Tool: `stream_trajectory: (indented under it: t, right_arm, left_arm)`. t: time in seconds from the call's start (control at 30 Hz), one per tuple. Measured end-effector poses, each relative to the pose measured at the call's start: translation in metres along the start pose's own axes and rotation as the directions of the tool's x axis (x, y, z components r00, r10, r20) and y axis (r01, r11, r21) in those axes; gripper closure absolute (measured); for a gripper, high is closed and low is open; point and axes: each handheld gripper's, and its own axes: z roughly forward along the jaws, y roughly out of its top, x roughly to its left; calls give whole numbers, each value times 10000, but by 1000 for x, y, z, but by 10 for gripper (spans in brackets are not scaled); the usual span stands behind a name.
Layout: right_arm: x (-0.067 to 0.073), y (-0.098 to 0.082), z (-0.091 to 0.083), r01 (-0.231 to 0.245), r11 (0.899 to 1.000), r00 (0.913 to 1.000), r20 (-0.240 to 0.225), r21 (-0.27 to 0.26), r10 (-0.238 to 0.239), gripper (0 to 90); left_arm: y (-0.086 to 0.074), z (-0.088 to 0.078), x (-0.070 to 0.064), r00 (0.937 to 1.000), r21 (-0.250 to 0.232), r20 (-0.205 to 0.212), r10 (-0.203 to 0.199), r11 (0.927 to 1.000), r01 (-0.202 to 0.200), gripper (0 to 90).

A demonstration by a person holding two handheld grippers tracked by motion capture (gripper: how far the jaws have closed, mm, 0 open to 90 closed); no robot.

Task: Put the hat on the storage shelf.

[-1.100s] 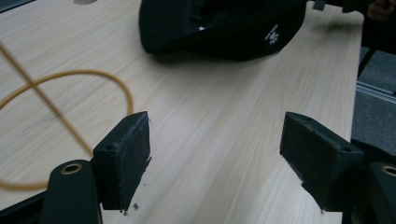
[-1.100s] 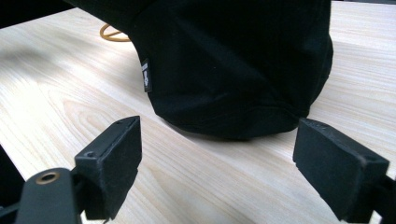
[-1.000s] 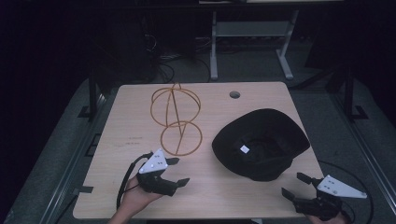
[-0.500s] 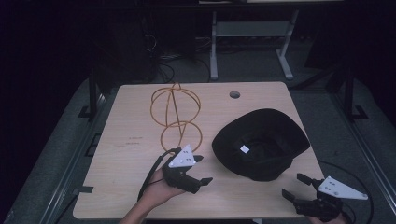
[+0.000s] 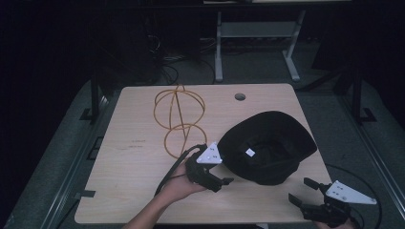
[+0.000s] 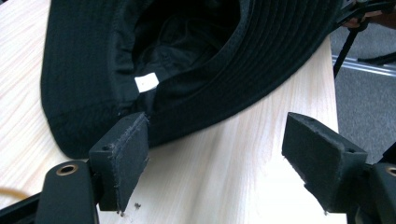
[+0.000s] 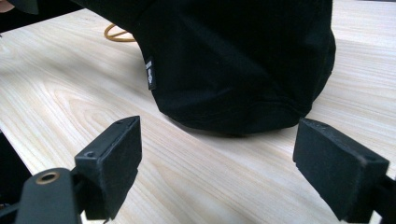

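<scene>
Table (image 5: 143, 191): pale wood, carrying all items; it lay under both tongs.

Hat (image 5: 267, 145): black bucket type, resting crown-down with its opening upward, just ahead of the left tongs and well ahead of the right tongs. Contents of the hollow: dark lining and one small white label (image 5: 249, 152); nothing else could be made out inside. A small side tag (image 7: 150, 73) faced the right tongs.

Wire stand (image 5: 178, 119): orange, hoop-built, upright, beyond the left tongs and to their left; bare, nothing hung on it.

Left tongs (image 5: 220, 183): released, jaws spread wide, one pad (image 6: 126, 154) just short of the brim, gripping nothing.

Right tongs (image 5: 302, 191): released, jaws apart, low at the near table edge, holding nothing.

Progress, as judged: early. The hat was not yet grasped or lifted; closing on the brim and any placing on the stand remained.
</scene>
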Motion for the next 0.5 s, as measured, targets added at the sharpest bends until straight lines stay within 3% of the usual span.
stream_trajectory:
  t: [0.33, 0.5]
  right_arm:
    - [-3, -1, -4, -80, 9998, 10000, 16, -174, 80, 151]
    - [-3, 0, -6, -134, 9995, 9999, 48, -280, 135, 151]
  left_arm:
    - [16, 29, -4, 9981, 623, 180, 595, 9962, -605, 224]
    - [18, 49, -5, 9942, 1236, 176, 1056, 9865, -1070, 295]
